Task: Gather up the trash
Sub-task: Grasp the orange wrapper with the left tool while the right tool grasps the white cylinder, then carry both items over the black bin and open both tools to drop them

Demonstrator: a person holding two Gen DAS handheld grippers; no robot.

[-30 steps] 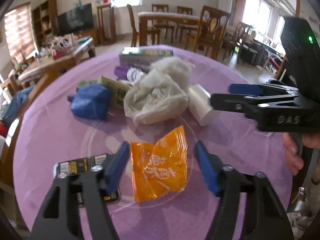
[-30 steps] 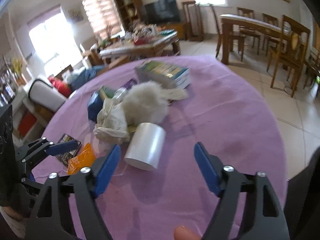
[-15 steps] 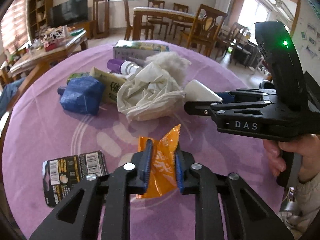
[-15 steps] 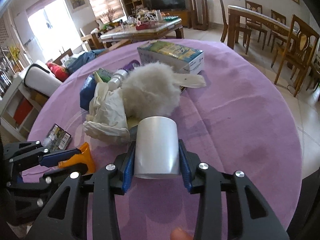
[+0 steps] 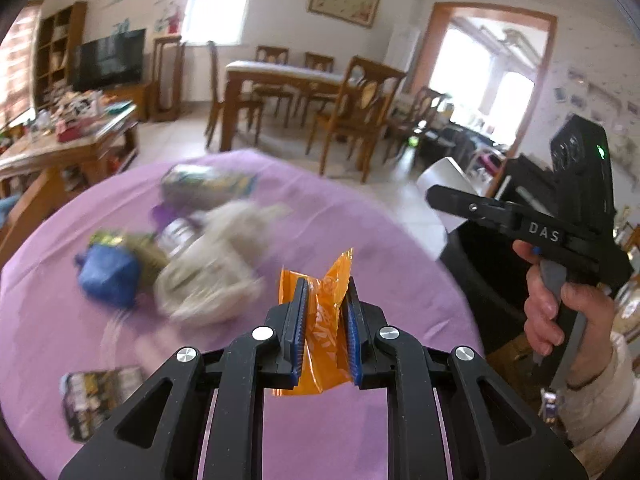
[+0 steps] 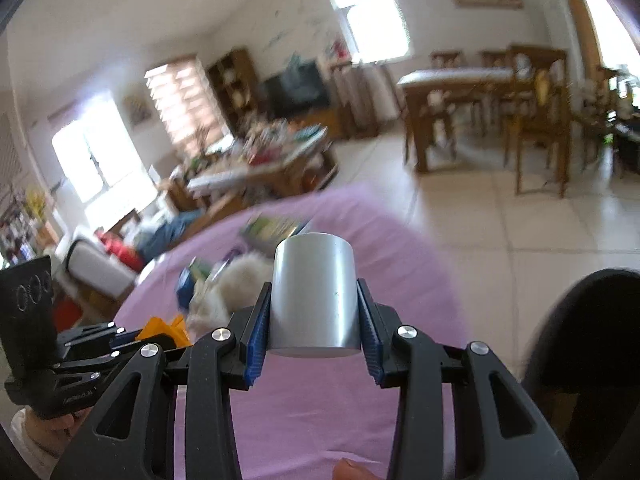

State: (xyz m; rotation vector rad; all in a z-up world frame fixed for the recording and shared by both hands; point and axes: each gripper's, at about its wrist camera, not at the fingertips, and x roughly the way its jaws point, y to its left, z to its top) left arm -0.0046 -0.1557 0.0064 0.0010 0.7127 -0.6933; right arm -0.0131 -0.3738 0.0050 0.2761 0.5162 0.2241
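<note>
My left gripper [image 5: 323,330] is shut on an orange snack wrapper [image 5: 320,344] and holds it above the purple table [image 5: 360,216]. My right gripper [image 6: 312,328] is shut on a white paper cup [image 6: 314,296], lifted off the table. The right gripper shows in the left wrist view [image 5: 452,200] at the right, over a black bin [image 5: 484,280] beside the table. The left gripper shows in the right wrist view [image 6: 132,334] with the wrapper [image 6: 160,328].
A blurred trash pile stays on the table: a blue bag [image 5: 108,276], crumpled white plastic [image 5: 208,276], a bottle [image 5: 180,232], a box [image 5: 208,186] and a dark card [image 5: 96,396]. The black bin's rim [image 6: 592,320] is at the right. Wooden chairs and tables stand beyond.
Both grippers closed on their items and lifted them off the table. The right gripper with the cup has swung right toward the black bin.
</note>
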